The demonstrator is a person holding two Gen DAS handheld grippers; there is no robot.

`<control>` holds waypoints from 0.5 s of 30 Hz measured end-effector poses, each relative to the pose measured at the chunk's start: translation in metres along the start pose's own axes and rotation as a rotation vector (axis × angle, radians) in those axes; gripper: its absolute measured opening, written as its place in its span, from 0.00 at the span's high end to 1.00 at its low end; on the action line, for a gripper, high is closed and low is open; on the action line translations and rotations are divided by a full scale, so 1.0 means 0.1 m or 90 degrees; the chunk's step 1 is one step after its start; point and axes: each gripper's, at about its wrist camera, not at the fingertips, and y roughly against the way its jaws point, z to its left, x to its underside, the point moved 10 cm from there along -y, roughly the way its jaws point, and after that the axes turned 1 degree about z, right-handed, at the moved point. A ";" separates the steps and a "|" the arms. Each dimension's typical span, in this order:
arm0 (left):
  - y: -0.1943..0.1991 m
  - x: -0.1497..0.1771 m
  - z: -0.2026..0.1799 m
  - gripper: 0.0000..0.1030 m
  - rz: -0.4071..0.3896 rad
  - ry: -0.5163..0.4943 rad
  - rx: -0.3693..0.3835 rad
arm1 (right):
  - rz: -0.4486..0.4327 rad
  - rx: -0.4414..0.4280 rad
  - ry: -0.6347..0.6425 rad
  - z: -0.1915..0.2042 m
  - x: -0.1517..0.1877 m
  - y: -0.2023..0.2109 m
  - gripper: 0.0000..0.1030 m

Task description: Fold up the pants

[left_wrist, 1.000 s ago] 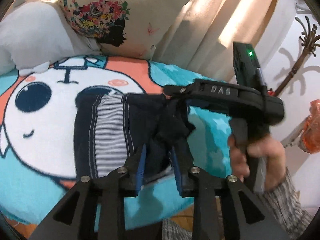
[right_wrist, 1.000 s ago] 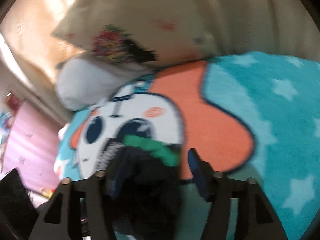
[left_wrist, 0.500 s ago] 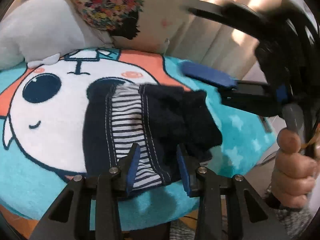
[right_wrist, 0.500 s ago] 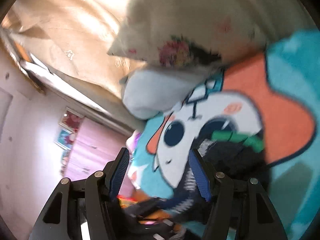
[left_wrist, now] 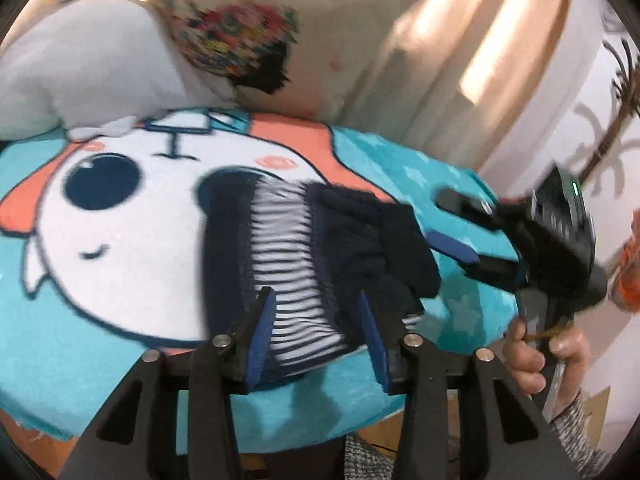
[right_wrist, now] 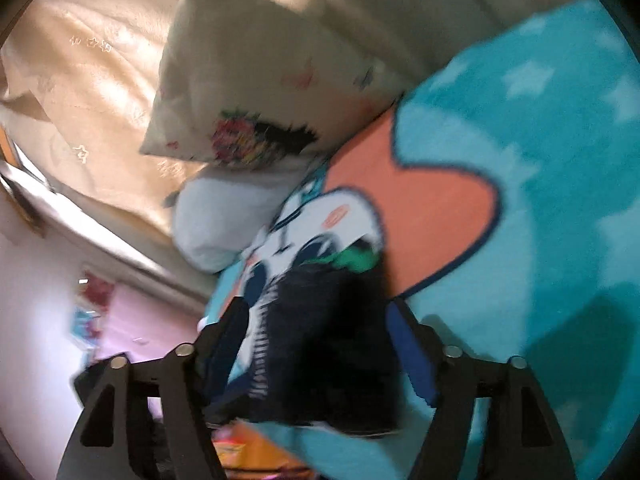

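Observation:
The pants (left_wrist: 320, 256) are dark navy with a white-striped panel, lying folded into a compact bundle on the cartoon-face blanket (left_wrist: 120, 240). My left gripper (left_wrist: 316, 336) is open, empty, its blue-padded fingers just short of the bundle's near edge. My right gripper (left_wrist: 460, 240) is open at the bundle's right side, held by a hand. In the right wrist view the pants (right_wrist: 328, 344) lie between the open fingers of the right gripper (right_wrist: 316, 344), with a green label (right_wrist: 356, 258) at the far end. That view is blurred.
A floral-print pillow (left_wrist: 248, 32) and a white pillow (left_wrist: 80, 80) lie at the head of the bed, against beige curtains (left_wrist: 460, 60). The blanket's front edge (left_wrist: 280, 412) drops off near me. A coat stand (left_wrist: 616, 112) is at the right.
My left gripper has let go of the pants, opened and drawn back. My right gripper swung up and away, then came back low beside the bundle. The pants now lie flat.

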 end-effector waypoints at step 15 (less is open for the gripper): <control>0.53 -0.07 0.76 0.44 -0.108 0.040 -0.267 | -0.071 0.066 0.069 0.18 0.23 0.17 0.24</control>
